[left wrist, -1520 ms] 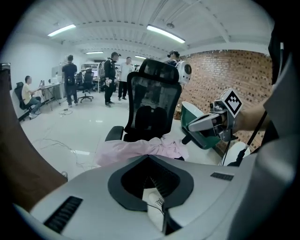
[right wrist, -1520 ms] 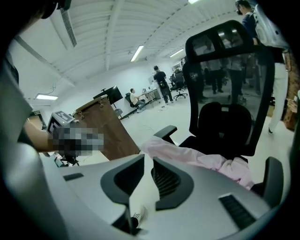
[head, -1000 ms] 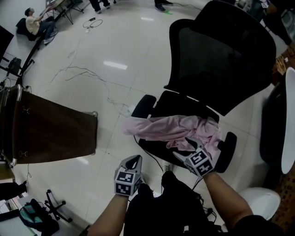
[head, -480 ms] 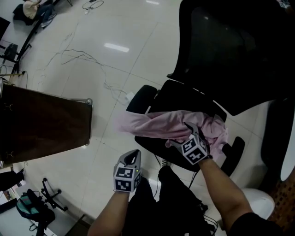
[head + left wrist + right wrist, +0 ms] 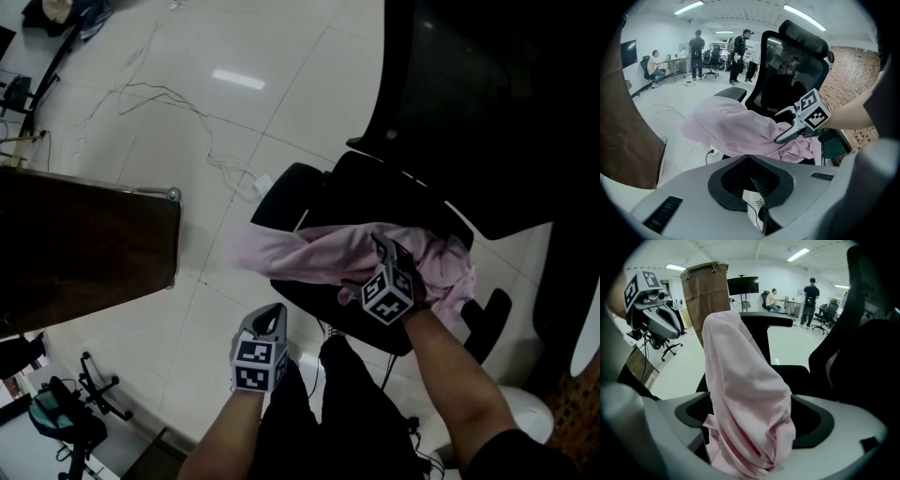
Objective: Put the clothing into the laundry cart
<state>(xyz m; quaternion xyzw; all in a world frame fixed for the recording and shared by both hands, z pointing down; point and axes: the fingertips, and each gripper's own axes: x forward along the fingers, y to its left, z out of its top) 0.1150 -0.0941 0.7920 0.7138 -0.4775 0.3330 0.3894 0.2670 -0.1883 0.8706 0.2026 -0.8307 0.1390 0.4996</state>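
Your right gripper [image 5: 380, 251] had dropped into the pink shirt [image 5: 309, 253] on the chair [image 5: 375, 187], jaws spread around a bunch. Left gripper [image 5: 272, 317] jaws pressed together, empty. Shirt not in the cart [image 5: 84, 244], left of frame.

This is looking like an open-plan office or lab hall. Strip lights [image 5: 805, 12] are glowing along a white ceiling. People [image 5: 697, 49] are standing about in the background and another person [image 5: 656, 70] is sitting. A black mesh office chair [image 5: 794, 65] is standing close by. A dark screen [image 5: 742, 285] is hanging on the far wall, cables [image 5: 155, 92] are trailing across the glossy white floor [image 5: 309, 103], and a brick wall [image 5: 846, 65] is closing one side.
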